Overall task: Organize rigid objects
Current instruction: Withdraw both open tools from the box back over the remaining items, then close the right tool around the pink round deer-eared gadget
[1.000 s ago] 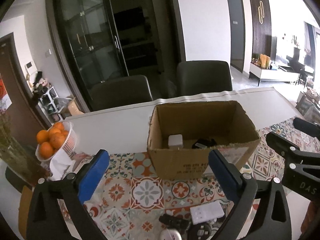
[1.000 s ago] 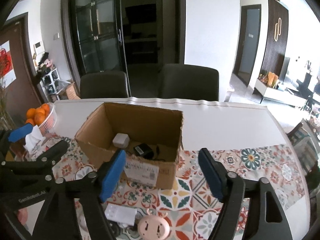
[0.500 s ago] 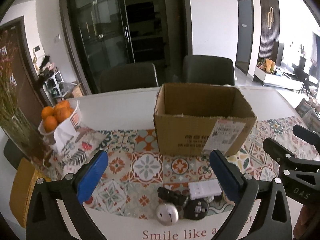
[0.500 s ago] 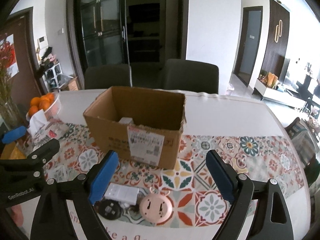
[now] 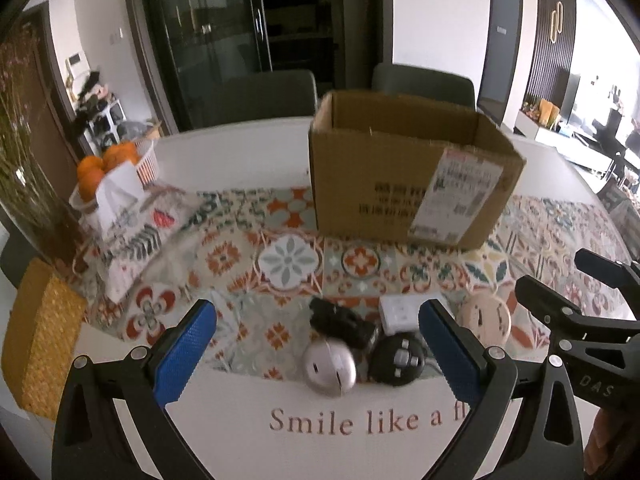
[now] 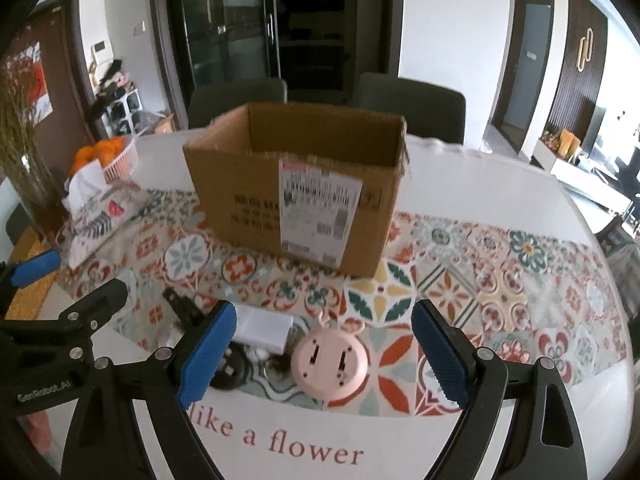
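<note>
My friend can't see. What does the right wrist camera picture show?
The open right gripper hovers over a pink round gadget on a patterned tablecloth. A cardboard box stands behind, and a white block lies left.

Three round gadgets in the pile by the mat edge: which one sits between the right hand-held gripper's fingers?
The pink round gadget with ear-like tabs, centred in the open right hand-held gripper. The black round one lies behind its left finger; the silver round one faces the left gripper.

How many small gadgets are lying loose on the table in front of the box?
5, clustered at the mat's near edge: black clip far left, silver disc, black disc, white block behind it, pink disc rightmost. Others may hide underneath or inside the box.
</note>
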Tool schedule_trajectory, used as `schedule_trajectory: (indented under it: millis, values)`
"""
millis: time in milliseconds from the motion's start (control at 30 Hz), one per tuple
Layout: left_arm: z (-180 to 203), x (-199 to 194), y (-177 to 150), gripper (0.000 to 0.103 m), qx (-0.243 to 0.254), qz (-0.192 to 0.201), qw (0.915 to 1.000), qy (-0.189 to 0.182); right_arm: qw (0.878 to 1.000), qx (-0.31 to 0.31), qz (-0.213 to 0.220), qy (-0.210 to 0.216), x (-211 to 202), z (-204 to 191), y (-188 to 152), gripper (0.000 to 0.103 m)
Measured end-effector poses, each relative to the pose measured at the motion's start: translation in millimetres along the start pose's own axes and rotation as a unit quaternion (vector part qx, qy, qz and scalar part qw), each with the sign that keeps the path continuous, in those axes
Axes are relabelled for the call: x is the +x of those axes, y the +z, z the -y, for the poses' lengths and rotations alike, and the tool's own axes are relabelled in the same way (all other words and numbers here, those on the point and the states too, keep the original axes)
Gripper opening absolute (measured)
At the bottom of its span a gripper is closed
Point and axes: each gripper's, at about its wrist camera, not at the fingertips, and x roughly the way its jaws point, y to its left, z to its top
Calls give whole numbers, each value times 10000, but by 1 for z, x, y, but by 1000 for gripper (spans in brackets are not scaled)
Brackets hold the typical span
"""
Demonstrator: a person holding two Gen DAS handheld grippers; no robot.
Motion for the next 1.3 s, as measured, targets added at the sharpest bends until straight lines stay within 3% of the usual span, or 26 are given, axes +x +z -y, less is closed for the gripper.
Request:
schedule_trajectory:
  millis: [600,1300]
  values:
    - [12,56,-38,103,110,-778,9966,242,9964,92,-824,190,71,9,-46,89]
    - [10,85,-43,102,24,-1061,9937,364,9921,246,-1192,320,119,13,-57,73]
